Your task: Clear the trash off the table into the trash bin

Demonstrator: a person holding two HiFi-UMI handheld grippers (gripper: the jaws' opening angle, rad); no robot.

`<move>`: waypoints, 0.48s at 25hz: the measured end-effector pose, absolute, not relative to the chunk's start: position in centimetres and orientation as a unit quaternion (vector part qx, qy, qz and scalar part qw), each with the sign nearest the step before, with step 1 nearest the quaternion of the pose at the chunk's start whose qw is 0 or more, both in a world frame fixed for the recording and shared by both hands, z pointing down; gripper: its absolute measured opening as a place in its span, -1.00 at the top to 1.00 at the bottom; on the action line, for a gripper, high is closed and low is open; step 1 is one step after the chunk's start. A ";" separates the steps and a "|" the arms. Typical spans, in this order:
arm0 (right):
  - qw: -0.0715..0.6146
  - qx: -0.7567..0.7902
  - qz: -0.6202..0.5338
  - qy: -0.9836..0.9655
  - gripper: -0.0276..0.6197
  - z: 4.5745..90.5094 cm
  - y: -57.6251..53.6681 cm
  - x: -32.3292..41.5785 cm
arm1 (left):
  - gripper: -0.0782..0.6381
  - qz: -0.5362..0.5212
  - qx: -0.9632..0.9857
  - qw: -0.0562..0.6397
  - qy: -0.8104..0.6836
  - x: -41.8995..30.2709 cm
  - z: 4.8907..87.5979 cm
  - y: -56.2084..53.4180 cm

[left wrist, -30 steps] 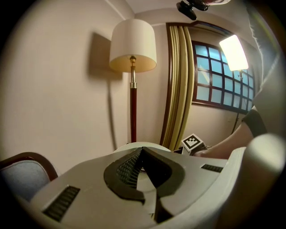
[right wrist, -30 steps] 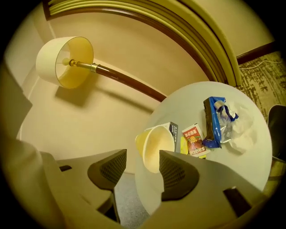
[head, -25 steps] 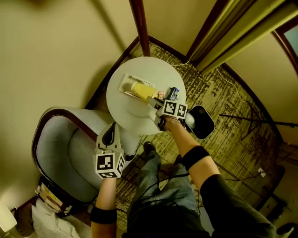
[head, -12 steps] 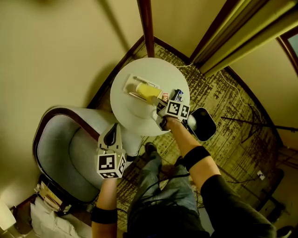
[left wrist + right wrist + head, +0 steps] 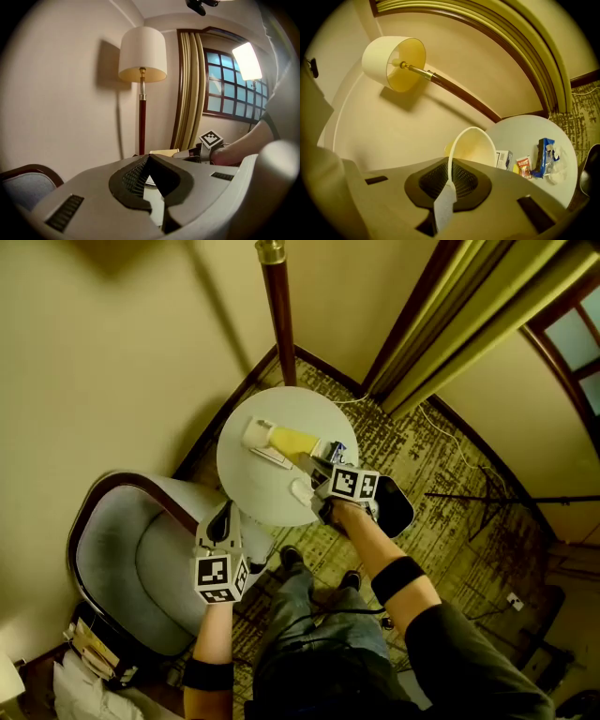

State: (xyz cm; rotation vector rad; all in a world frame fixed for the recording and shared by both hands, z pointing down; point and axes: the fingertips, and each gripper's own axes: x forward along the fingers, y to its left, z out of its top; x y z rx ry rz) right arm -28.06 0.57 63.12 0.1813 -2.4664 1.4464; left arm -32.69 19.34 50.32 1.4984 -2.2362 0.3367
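**Head view.**
- Item: yellow cup [image 5: 292,441], tipped on its side near the centre of the round table [image 5: 246,474], mouth toward 5 o'clock.
- The right gripper [image 5: 314,465] reaches in from 5 o'clock and meets that mouth.
- Other trash: blue wrapper [image 5: 335,450] at the table's 3 o'clock edge, and crumpled white paper [image 5: 302,490] at 5 o'clock.
- The trash bin [image 5: 401,507] stands on the floor at 4 o'clock, just beside the table.
- The left gripper [image 5: 223,517] is at 7 o'clock over the armchair [image 5: 131,559], well apart from the trash.

**Left gripper view.**
- The jaws are pressed together with nothing between them.

**Right gripper view.**
- The jaws are pinched on the cup's rim, with a single wall between the pads.
- The cup looks clear of the tabletop.
- A small box [image 5: 504,159] and a red sachet [image 5: 524,167] lie at the cup's 3 o'clock.

**Handling (judged).**
- The cup is probably light, thin-walled and easily crushed.
- The rolled rim is likely its stiffest part, so the present hold suits it.
- A one-wall pinch may let the cup swing.
- Whether any dregs remain inside cannot be seen.

**Change.**
- A second earlier the cup lay on white packaging with the right gripper low at its mouth; the cup now appears lifted.
- The left gripper is much as before.
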 end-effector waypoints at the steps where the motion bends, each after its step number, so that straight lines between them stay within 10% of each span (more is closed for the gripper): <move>1: 0.134 0.060 0.494 -0.857 0.86 61.6 0.5 -27.5 | 0.78 0.120 0.539 0.210 -0.807 -32.4 49.7 19.3; 12: 0.152 0.047 0.317 -0.935 0.86 46.9 2.2 -20.3 | 0.78 0.102 0.543 0.200 -0.809 -28.6 43.0 20.3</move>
